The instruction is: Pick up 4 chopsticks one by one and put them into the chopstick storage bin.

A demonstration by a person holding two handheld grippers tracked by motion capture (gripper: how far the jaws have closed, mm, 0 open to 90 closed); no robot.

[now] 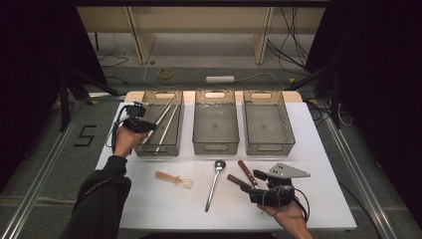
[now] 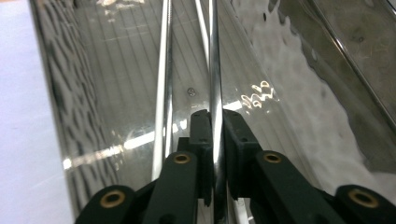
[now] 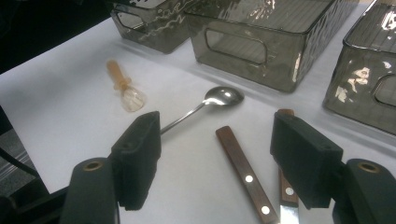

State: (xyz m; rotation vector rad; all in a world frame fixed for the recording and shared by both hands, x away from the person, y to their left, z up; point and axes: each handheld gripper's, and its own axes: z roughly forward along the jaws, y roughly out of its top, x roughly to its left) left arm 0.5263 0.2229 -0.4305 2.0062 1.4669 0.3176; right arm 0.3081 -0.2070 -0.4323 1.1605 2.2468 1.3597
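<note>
Two metal chopsticks [image 2: 164, 93] sit in the left bin [image 1: 175, 144] of three. Left gripper [image 2: 214, 135] is over that bin, jaws nearly closed on one chopstick rod [image 2: 214, 70], pinching it near the end. Thin, stiff, polished steel: light but slippery, likely to pivot or slide in pads; grip mid-length is safer imo. Right gripper [image 3: 215, 163] hovers wide, nothing in it, above two wood-handled knives [image 3: 243, 172] on the tabletop [image 1: 328, 199], beside spoon [image 3: 219, 97] & small plastic scoop [image 3: 125, 88].

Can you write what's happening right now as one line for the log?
left tongs: shut on metal chopstick over left bin | right tongs: open above wooden-handled knives | spoon: on table
</note>
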